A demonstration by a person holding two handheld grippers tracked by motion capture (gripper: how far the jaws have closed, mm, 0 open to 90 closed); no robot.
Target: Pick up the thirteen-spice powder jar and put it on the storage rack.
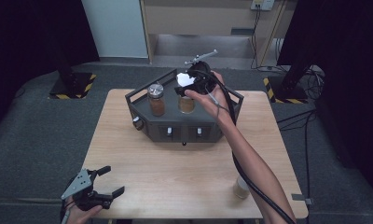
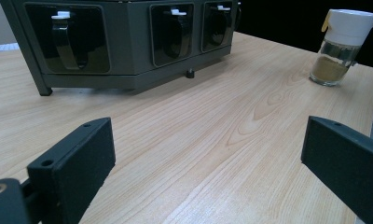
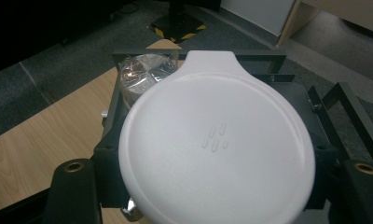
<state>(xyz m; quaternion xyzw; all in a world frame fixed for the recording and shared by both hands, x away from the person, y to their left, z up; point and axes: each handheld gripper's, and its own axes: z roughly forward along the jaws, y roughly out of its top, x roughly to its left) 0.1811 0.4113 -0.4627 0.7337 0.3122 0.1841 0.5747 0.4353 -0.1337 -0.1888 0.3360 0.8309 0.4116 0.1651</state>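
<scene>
Reaching across the table (image 1: 128, 163), your right hand (image 1: 212, 100) carries the right gripper (image 1: 194, 83) above the dark rack (image 1: 184, 126). Its jaws close on a white-lidded jar (image 1: 186, 95) of brownish powder, which sits at the rack's top, just beside a metal-lidded jar (image 1: 156, 99). In the right gripper view the white lid (image 3: 217, 149) spans the space between the two jaws, and the foil-like top of the neighbouring jar (image 3: 140, 74) peeks out behind it.

Your left gripper (image 1: 98, 186) rests low at the near left corner of the table, jaws spread wide with nothing between them. In its own view the bare wood (image 2: 212, 140) lies ahead, and another white-capped jar (image 2: 341, 46) stands well apart, near the right edge.
</scene>
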